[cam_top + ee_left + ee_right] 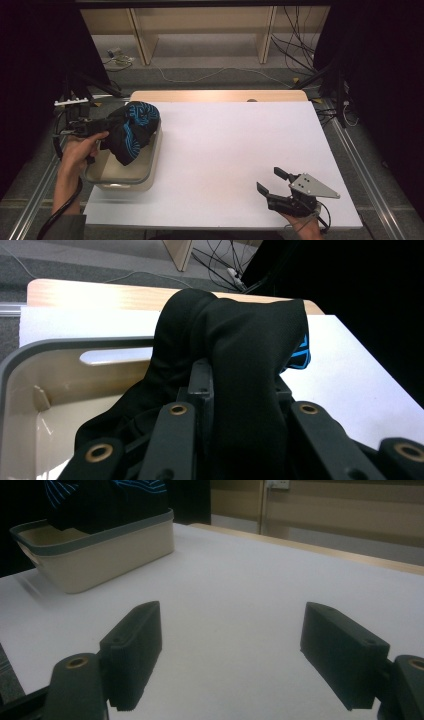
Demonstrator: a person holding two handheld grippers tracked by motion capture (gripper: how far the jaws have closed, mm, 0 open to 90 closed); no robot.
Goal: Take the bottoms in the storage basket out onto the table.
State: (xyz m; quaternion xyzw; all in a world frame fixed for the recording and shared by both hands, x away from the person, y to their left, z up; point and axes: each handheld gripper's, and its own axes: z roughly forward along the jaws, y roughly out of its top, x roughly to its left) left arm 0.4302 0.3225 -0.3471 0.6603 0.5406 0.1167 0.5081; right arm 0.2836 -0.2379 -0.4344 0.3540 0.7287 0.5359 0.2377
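Gripping the black cloth over the bin at left, left tongs held soft, light, floppy fabric by a bunched fold; right tongs sat open, empty, near-right on desk.

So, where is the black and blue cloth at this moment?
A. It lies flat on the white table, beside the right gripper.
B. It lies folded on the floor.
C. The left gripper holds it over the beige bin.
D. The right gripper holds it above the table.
C: the left gripper is shut on the black and blue cloth, which hangs over the beige bin; the right gripper is open on nothing.
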